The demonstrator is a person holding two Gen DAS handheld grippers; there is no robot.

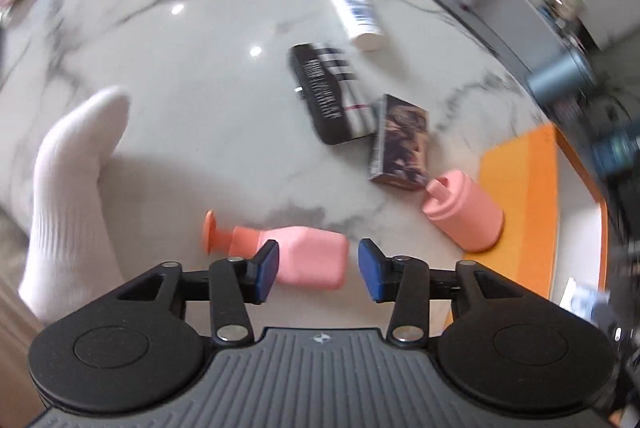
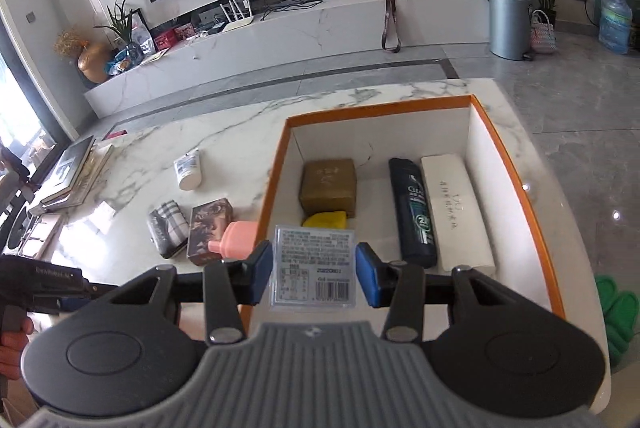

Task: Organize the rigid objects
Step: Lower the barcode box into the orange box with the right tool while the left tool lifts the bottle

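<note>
The right gripper [image 2: 314,270] clamps a clear labelled box [image 2: 313,266] above the orange-rimmed box's [image 2: 516,184] near edge, while the left gripper [image 1: 318,268] hangs open over a pink bottle [image 1: 308,258] lying on the marble tabletop [image 1: 180,76].

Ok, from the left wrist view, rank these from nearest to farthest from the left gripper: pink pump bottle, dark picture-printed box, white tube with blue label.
1. Pink pump bottle, lying between the left gripper's open jaws.
2. Dark picture-printed box, farther up, right of centre.
3. White tube with blue label, farthest, near the table's far edge.

Left hand-held gripper [image 1: 313,270] agape, right hand-held gripper [image 2: 313,270] clamped
</note>
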